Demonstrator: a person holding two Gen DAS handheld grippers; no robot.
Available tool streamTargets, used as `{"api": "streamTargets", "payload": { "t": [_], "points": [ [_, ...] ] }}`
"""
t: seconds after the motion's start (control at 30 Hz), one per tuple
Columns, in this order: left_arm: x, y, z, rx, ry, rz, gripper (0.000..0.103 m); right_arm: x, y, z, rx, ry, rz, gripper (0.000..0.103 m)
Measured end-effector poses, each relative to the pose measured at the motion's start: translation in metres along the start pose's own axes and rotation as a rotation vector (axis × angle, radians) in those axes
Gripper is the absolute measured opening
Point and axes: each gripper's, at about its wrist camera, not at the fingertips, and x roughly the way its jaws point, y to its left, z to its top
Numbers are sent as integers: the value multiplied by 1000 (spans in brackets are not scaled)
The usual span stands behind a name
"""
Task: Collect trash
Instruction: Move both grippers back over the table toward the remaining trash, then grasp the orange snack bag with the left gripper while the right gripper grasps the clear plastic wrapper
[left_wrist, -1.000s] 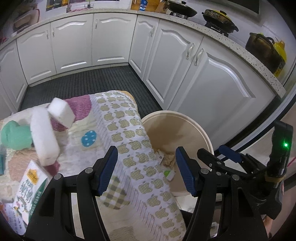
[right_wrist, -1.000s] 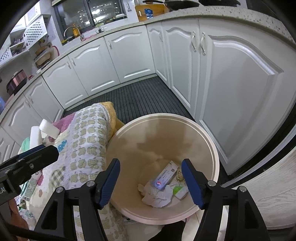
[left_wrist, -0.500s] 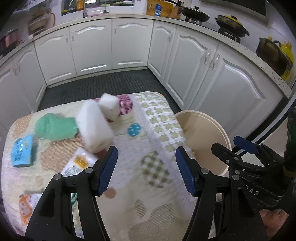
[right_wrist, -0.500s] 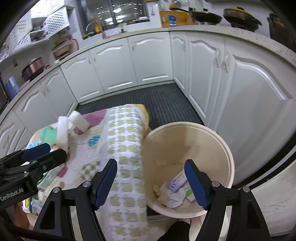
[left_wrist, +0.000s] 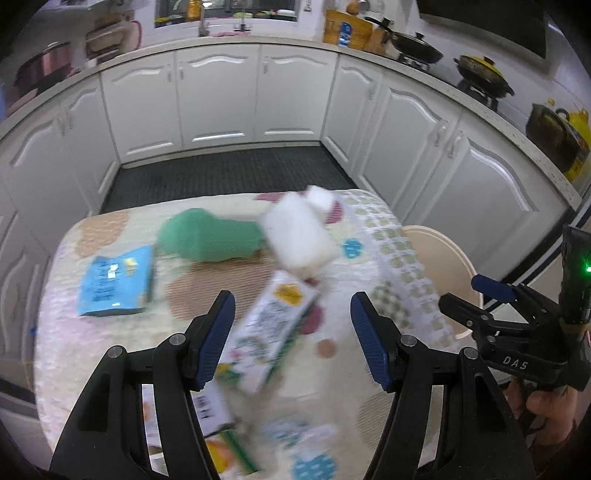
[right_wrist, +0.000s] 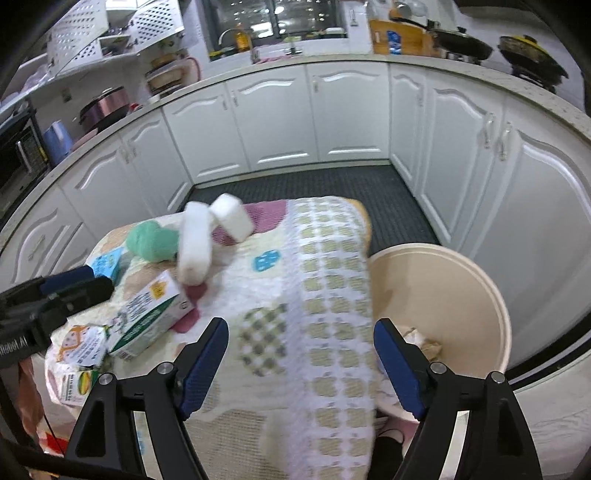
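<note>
Left of the cream bin (right_wrist: 447, 291), the left gripper (left_wrist: 291, 334) hovers over a carton (left_wrist: 273, 328) on the quilted counter (left_wrist: 343, 354), fingers wide and empty, likely lining up a grab. The right gripper (right_wrist: 301, 363), also wide and empty, hangs at the counter's edge beside the bin, where crumpled trash (right_wrist: 421, 341) lies.

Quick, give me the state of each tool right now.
Left tool: open, holding nothing, above the green-and-white carton.
Right tool: open, holding nothing, over the tablecloth beside the bin.

Both wrist views down over table (left_wrist: 332, 376), shared bin (right_wrist: 461, 295).
</note>
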Motion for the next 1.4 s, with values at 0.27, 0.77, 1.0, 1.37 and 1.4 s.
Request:
{"api": "streamTargets", "payload": {
  "t": [0.27,0.77,1.0,1.37,1.4],
  "points": [
    [-24,69,-22,-72,9,76,64,12,40,-5,-58,40,59,79],
    [-36,136,-89,-229,99,72,64,24,113,-42,-168,157,223,79],
    [-21,161,-109,-374,144,27,64,40,134,-59,-205,213,252,79],
    [19,152,-108,-432,167,-39,63,67,146,-69,-217,241,253,79],
    [20,150,-108,-423,167,-34,58,67,146,-69,-216,239,256,77]
  ]
}}
